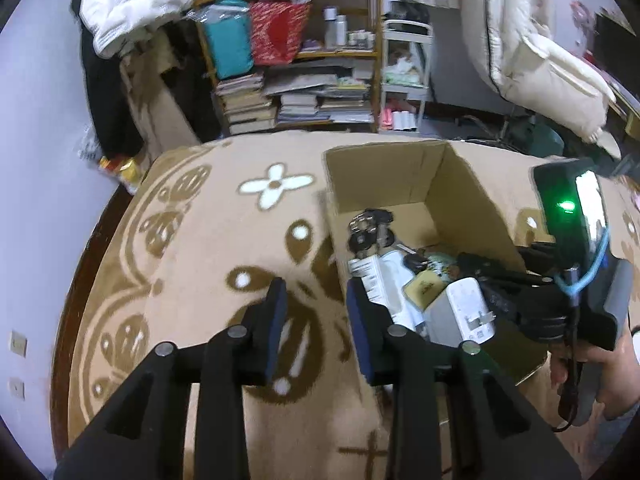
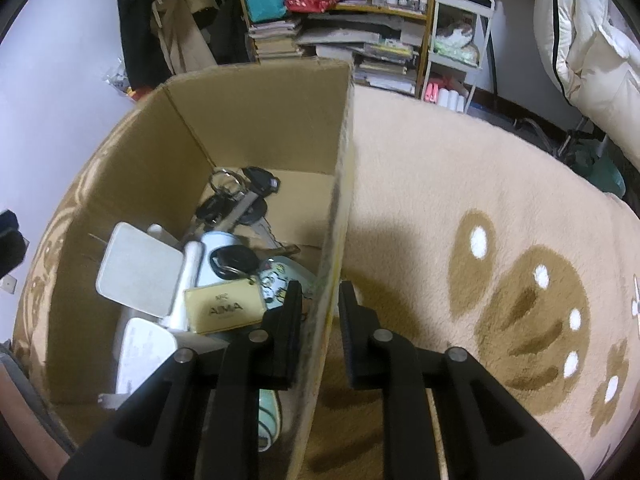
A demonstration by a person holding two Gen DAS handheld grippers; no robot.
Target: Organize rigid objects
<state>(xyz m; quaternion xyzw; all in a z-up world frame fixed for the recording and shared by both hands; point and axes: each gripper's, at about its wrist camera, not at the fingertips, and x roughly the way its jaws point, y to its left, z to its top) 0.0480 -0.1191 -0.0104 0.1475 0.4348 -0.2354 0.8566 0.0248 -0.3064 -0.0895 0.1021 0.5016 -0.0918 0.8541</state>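
Right gripper (image 2: 320, 308) straddled the cardboard box (image 2: 260, 120) right wall, jaws close on it. Left gripper (image 1: 316, 304) was part open, empty, at the left wall. Box held keys (image 2: 236, 196), yellow tag (image 2: 224, 308), white chargers (image 2: 140, 268).

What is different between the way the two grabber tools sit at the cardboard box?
The left gripper straddles the left wall of the cardboard box, with a wide gap between its fingers. The right gripper straddles the right wall, its fingers set much closer, though whether they pinch the card is unclear. The left one has its right finger inside the box; the right one has its left finger inside. Both are black and hold nothing else.
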